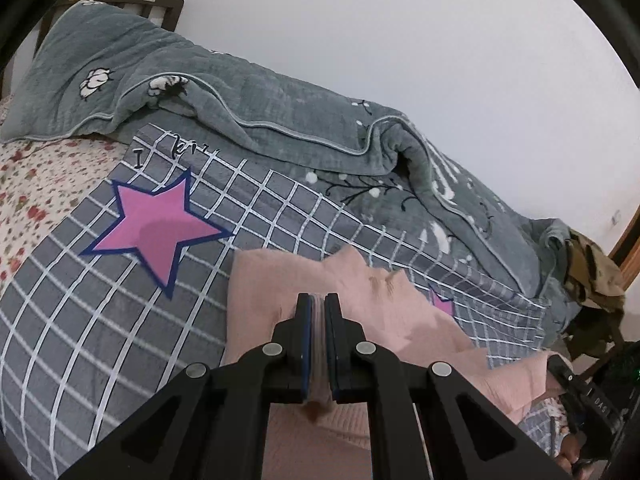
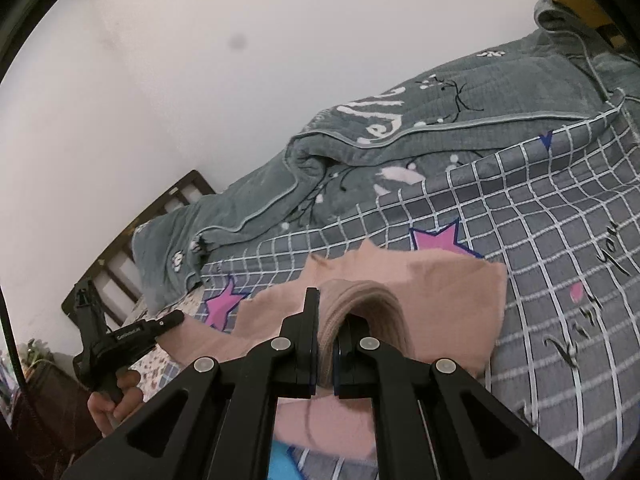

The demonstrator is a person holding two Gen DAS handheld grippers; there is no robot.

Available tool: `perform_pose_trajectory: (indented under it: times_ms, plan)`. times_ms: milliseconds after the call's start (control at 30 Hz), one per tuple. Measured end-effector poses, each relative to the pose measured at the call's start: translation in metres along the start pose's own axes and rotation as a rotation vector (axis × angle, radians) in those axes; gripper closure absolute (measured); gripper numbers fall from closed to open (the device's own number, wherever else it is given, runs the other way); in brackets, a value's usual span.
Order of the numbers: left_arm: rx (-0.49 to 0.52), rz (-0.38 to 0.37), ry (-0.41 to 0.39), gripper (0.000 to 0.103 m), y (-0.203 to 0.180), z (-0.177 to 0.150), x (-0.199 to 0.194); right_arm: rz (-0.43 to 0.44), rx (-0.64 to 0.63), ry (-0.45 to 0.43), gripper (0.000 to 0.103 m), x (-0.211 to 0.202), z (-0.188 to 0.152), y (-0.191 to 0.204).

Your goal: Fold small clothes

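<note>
A small pink garment (image 1: 272, 292) hangs lifted over the bed, stretched between both grippers. In the left wrist view my left gripper (image 1: 319, 301) is shut on a bunched edge of it. In the right wrist view my right gripper (image 2: 330, 308) is shut on the ribbed pink hem (image 2: 372, 300), and the rest of the pink garment (image 2: 452, 300) drapes forward over the bed. The left gripper (image 2: 179, 315) shows at the left, held by a hand (image 2: 116, 396). The right gripper (image 1: 559, 360) shows at the lower right of the left wrist view.
Below lies a grey grid-pattern cover (image 1: 80, 320) with pink stars (image 1: 160, 228). A rumpled grey-green quilt (image 1: 280, 104) runs along the white wall. A floral sheet (image 1: 36, 184), a dark headboard (image 2: 116, 252) and a camouflage bag (image 1: 596, 276) are also in view.
</note>
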State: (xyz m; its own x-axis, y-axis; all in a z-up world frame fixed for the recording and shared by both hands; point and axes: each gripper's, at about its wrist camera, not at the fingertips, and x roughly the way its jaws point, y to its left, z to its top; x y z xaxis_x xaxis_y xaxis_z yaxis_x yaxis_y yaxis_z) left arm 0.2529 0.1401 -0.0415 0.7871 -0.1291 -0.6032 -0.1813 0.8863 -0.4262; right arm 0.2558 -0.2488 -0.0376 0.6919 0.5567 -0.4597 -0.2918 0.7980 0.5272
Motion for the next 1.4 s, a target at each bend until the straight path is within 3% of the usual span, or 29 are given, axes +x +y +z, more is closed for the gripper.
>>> perform_pose_trajectory:
  times_ms: [233, 367, 400, 467, 500, 533, 600, 833, 1067, 1200, 1267, 1333, 1400]
  plan:
    - [-0.022, 0.024, 0.021, 0.096, 0.003, 0.013, 0.056, -0.009, 0.024, 0.031, 0.098, 0.053, 0.020, -0.023]
    - [-0.060, 0.035, 0.037, 0.095, 0.007, 0.019, 0.085, -0.091, 0.007, 0.071, 0.096, 0.087, 0.027, -0.034]
    - [-0.070, 0.042, 0.037, 0.092, 0.009, 0.020, 0.090, -0.117, 0.004, 0.086, 0.093, 0.099, 0.027, -0.038]
    - [-0.090, 0.040, 0.052, 0.074, 0.013, 0.022, 0.102, -0.162, 0.001, 0.089, 0.088, 0.111, 0.026, -0.045]
    - [-0.098, 0.025, 0.061, 0.059, 0.016, 0.023, 0.107, -0.173, -0.003, 0.088, 0.073, 0.115, 0.026, -0.049]
    - [-0.101, 0.016, 0.060, 0.051, 0.017, 0.022, 0.110, -0.174, -0.008, 0.094, 0.056, 0.120, 0.025, -0.053]
    - [-0.087, 0.008, 0.051, 0.039, 0.018, 0.019, 0.113, -0.175, -0.020, 0.089, 0.051, 0.124, 0.022, -0.058]
    - [0.030, 0.054, 0.046, 0.034, 0.006, 0.007, 0.127, -0.236, -0.069, 0.122, 0.051, 0.138, 0.007, -0.065]
    - [0.098, 0.115, 0.057, 0.034, 0.001, -0.004, 0.140, -0.314, -0.077, 0.168, 0.053, 0.147, 0.001, -0.072]
    - [0.131, 0.128, 0.053, 0.036, -0.003, -0.008, 0.144, -0.342, -0.077, 0.197, 0.090, 0.154, -0.002, -0.075]
    - [0.138, 0.120, 0.052, 0.055, -0.004, -0.009, 0.145, -0.350, -0.084, 0.207, 0.094, 0.157, -0.004, -0.075]
    - [0.138, 0.121, 0.070, 0.092, -0.003, -0.010, 0.150, -0.343, -0.101, 0.173, 0.097, 0.152, -0.004, -0.072]
    - [0.121, 0.103, 0.060, 0.095, 0.001, -0.010, 0.149, -0.336, -0.121, 0.114, 0.097, 0.143, -0.004, -0.066]
